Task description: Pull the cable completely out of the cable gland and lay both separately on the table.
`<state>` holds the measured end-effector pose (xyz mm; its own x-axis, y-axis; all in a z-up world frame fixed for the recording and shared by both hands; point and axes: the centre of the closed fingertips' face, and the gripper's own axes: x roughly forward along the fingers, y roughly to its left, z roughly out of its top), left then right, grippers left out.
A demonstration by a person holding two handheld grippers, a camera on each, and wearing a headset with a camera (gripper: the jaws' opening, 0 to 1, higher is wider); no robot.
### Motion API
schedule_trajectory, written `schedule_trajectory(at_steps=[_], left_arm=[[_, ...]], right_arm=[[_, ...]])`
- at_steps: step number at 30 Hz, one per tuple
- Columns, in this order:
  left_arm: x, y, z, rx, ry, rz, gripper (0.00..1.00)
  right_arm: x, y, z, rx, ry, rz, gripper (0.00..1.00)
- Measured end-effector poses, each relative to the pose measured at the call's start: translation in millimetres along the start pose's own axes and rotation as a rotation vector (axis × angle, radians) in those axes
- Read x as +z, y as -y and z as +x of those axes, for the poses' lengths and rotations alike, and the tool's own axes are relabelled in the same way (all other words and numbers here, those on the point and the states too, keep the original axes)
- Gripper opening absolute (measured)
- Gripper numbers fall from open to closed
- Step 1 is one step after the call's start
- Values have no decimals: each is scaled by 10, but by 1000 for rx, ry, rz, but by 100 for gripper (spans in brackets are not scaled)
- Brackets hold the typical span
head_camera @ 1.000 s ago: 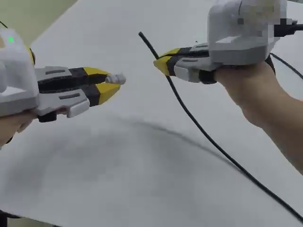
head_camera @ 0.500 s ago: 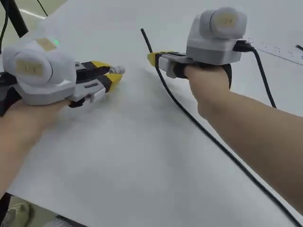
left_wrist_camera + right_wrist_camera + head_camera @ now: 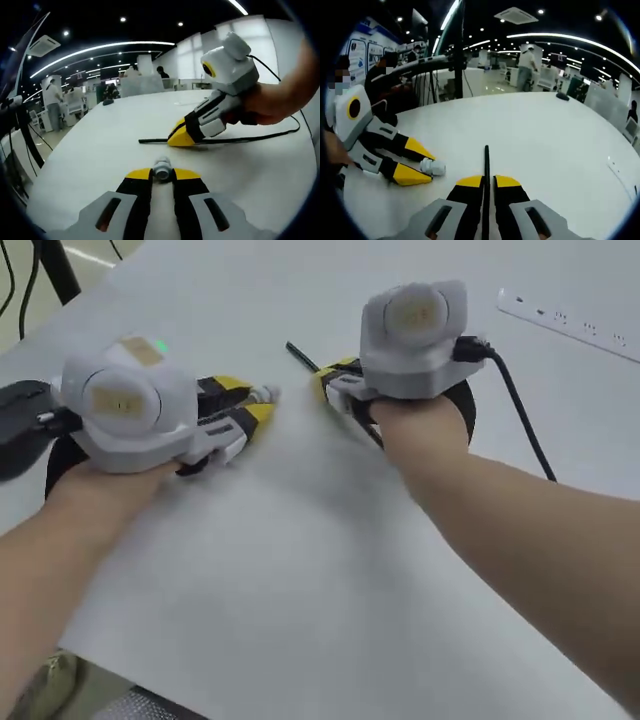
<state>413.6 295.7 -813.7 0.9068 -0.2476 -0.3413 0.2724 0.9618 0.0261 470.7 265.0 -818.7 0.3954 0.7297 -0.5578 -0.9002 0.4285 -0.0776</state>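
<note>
Gland in left gripper (cable apart)

White table; white power strip lying toward its far side; black stand beside it

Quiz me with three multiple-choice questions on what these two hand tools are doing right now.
1. Where is the cable gland? A between the tips of the left gripper; B threaded on the cable; C in the right gripper.
2. What colour is the cable? A red; B black; C white.
3. The right gripper is: A wide open; B shut on the cable; C shut on nothing.
Answers: 1 A, pinched there in the left gripper view; 2 B, black in every view; 3 B, the jaws press on it.
</note>
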Motion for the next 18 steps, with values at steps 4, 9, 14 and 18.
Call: schedule_trajectory(at_steps=[4, 9, 14, 18], left_arm=[[25, -20, -15, 0, 15, -28, 45], [9, 6, -49, -10, -7, -53, 71], [43, 82, -97, -10, -50, -11, 100], [86, 151, -157, -42, -83, 15, 100]], right_arm=[[-28, -8, -112, -7, -28, -31, 30], [-101, 163, -326, -100, -45, -26, 60], [-361, 307, -527, -123, -114, 62, 99], [-634, 430, -933, -113, -156, 137, 100]])
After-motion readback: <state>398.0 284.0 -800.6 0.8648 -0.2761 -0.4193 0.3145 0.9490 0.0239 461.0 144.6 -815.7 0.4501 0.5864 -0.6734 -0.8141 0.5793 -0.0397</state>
